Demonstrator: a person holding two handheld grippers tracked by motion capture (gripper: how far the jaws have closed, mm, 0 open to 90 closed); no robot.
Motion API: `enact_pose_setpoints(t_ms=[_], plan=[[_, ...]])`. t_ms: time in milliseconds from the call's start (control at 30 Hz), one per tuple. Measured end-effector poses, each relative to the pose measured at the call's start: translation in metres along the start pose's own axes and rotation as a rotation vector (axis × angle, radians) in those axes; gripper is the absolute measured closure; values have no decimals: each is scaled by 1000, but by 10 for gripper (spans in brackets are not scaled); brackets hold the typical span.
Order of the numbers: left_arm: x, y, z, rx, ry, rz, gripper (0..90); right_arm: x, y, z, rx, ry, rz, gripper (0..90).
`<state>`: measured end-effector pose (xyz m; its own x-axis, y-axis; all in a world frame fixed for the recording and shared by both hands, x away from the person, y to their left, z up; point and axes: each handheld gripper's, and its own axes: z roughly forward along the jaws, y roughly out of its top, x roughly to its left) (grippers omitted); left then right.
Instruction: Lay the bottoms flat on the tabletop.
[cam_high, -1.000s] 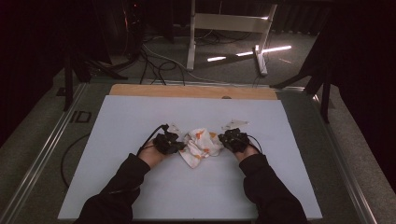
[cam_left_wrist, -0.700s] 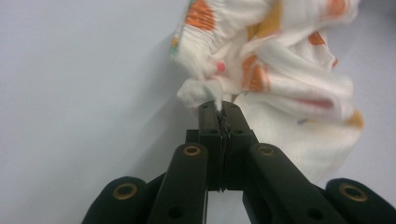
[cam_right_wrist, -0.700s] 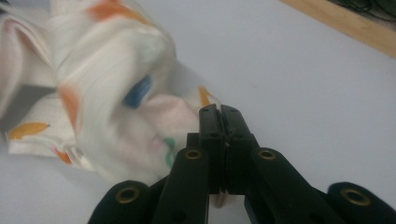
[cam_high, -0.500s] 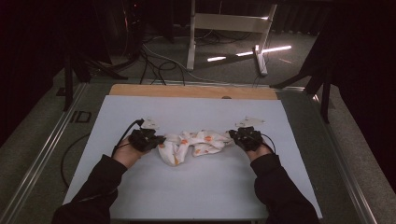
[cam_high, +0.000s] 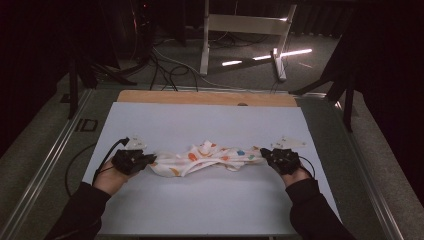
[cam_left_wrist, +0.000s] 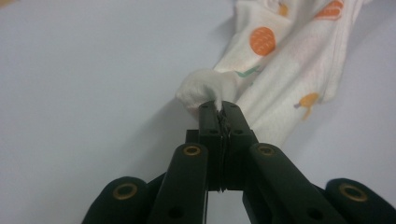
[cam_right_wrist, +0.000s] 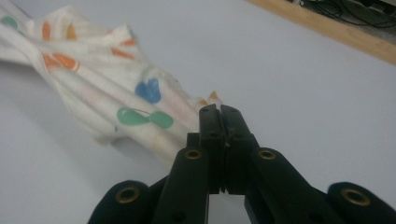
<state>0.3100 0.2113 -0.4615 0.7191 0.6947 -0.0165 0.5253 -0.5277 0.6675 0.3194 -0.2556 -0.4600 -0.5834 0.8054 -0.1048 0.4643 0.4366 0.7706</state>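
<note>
A white cloth (cam_high: 206, 156) with orange, blue and green prints hangs stretched between my two grippers over the pale table sheet (cam_high: 210, 210). My left gripper (cam_high: 150, 159) is shut on the cloth's left end. The left gripper view has the black jaws (cam_left_wrist: 219, 108) pinching a bunched corner of the cloth (cam_left_wrist: 280, 70). My right gripper (cam_high: 263, 152) is shut on the right end. The right gripper view has the jaws (cam_right_wrist: 219, 111) closed on a thin edge, with the twisted cloth (cam_right_wrist: 107, 88) running off to the upper left.
A wooden strip (cam_high: 200, 97) borders the far edge of the sheet. Metal rails (cam_high: 45, 170) run along the table's sides. Beyond the table stand a white frame (cam_high: 250, 25) and floor cables (cam_high: 165, 65). Black gripper cables (cam_high: 80, 165) lie at the left.
Both hands have moved apart, the left one leftward and the right one rightward. The cloth has gone from a bunched heap to a long stretched band between them.
</note>
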Motion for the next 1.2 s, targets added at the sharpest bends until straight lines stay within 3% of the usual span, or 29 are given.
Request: enact_pose_setpoints(t_ms=[67, 167, 400, 600, 867, 1033, 1100, 1200], plan=[[-11, -12, -2, 2, -22, 8, 894, 8, -12, -6, 6, 16, -11, 890], [-19, -22, -1, 10, -12, 24, 894, 14, -22, -11, 18, 25, -27, 889], [-26, -35, 0, 22, -55, 2, 892, 25, -42, -20, 41, 64, -26, 887], [-36, -39, -3, 38, -86, 17, 890, 30, -55, -21, 67, 95, -26, 883], [-38, -46, -6, 53, -82, 18, 887, 36, -62, -23, 93, 123, -45, 882], [-44, -47, -6, 81, -132, 34, 885, 36, -65, -25, 95, 129, -31, 865], [-45, -45, -8, 74, -147, 43, 775, 34, -63, -28, 90, 121, -28, 773], [-46, -38, -11, 45, -149, 45, 527, 32, -56, -32, 59, 118, -17, 604]])
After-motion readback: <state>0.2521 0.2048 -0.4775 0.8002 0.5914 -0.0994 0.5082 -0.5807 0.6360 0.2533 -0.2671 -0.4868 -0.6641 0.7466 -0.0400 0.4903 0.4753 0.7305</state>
